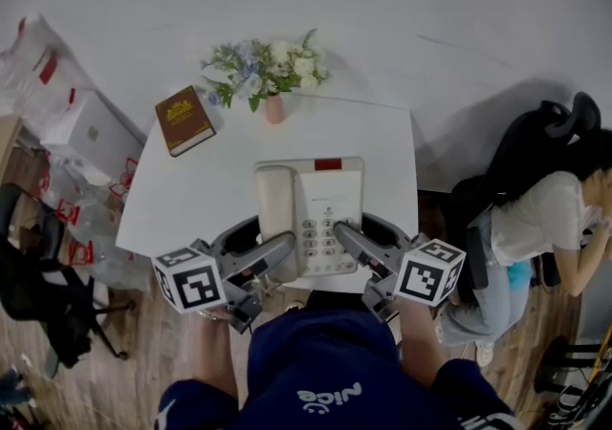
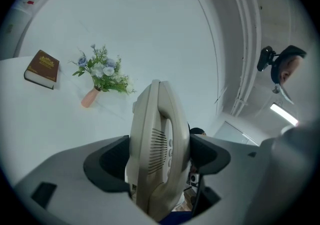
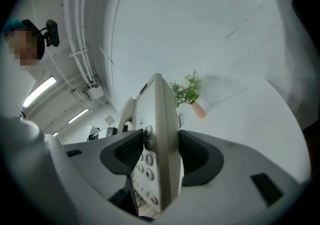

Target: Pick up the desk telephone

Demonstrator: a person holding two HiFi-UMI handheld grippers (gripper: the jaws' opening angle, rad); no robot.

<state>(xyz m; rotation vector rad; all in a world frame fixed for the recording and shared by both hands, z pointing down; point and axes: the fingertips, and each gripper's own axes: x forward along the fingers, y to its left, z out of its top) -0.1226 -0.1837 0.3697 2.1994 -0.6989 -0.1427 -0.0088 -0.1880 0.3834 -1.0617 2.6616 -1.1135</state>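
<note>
A beige desk telephone [image 1: 308, 216] with its handset on the left side and a keypad is at the near edge of the white table [image 1: 220, 184]. My left gripper [image 1: 277, 251] is shut on the phone's handset side [image 2: 157, 154], one jaw above and one below. My right gripper [image 1: 342, 232] is shut on the keypad side [image 3: 160, 154], its jaws pressing both faces. In both gripper views the phone [image 2: 157, 139] stands edge-on between the pads.
A brown book [image 1: 185, 119] lies at the table's far left. A pink vase of flowers [image 1: 268, 75] stands at the far edge. A person sits on a chair [image 1: 535, 199] to the right. Plastic-wrapped boxes [image 1: 76, 132] and a black chair [image 1: 38, 294] stand to the left.
</note>
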